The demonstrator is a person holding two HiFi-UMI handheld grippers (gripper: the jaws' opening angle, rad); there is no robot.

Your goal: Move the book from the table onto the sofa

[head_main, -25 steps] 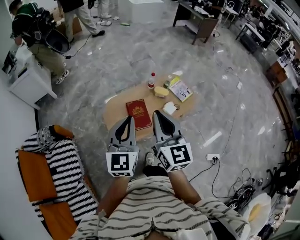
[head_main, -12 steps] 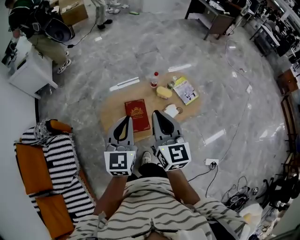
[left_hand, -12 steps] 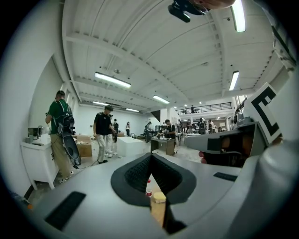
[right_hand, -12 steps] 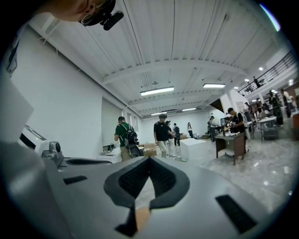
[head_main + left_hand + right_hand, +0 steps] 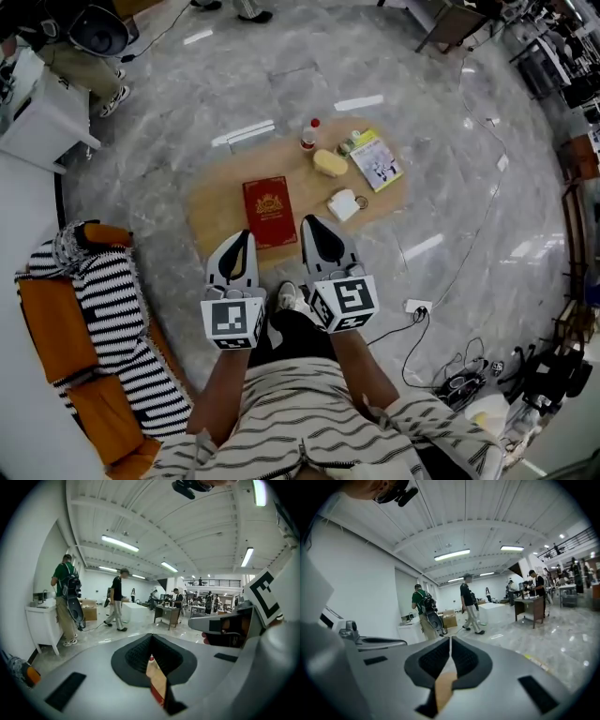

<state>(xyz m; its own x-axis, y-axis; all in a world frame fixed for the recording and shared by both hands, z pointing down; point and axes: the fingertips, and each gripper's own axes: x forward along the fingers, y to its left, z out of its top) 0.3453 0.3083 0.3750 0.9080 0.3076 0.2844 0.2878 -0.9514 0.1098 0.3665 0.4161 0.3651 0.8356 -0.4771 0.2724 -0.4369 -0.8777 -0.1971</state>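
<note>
A dark red book [image 5: 269,212] with a gold emblem lies flat on the low wooden table [image 5: 214,214], near its front edge. My left gripper [image 5: 239,236] hangs just short of the book's near left corner, its jaws shut and empty. My right gripper [image 5: 309,223] sits beside the book's near right corner, also shut with nothing in it. Through the slit below the left gripper's [image 5: 151,638] closed jaws, a strip of red book [image 5: 157,694] and table [image 5: 158,678] shows. The right gripper view shows my right gripper [image 5: 450,641] closed over bare wood [image 5: 443,685]. The striped sofa [image 5: 103,323] stands at the left.
On the table's far side sit a red-capped bottle [image 5: 307,136], a yellow block [image 5: 329,163], a magazine [image 5: 377,159] and a white packet [image 5: 344,204]. A white cabinet [image 5: 39,103] and people stand beyond. Cables and a power strip [image 5: 415,307] lie on the floor at right.
Both grippers have sunk and moved forward toward the table's near edge, staying shut. The head view has tipped down, so the table and book sit higher in the picture.
</note>
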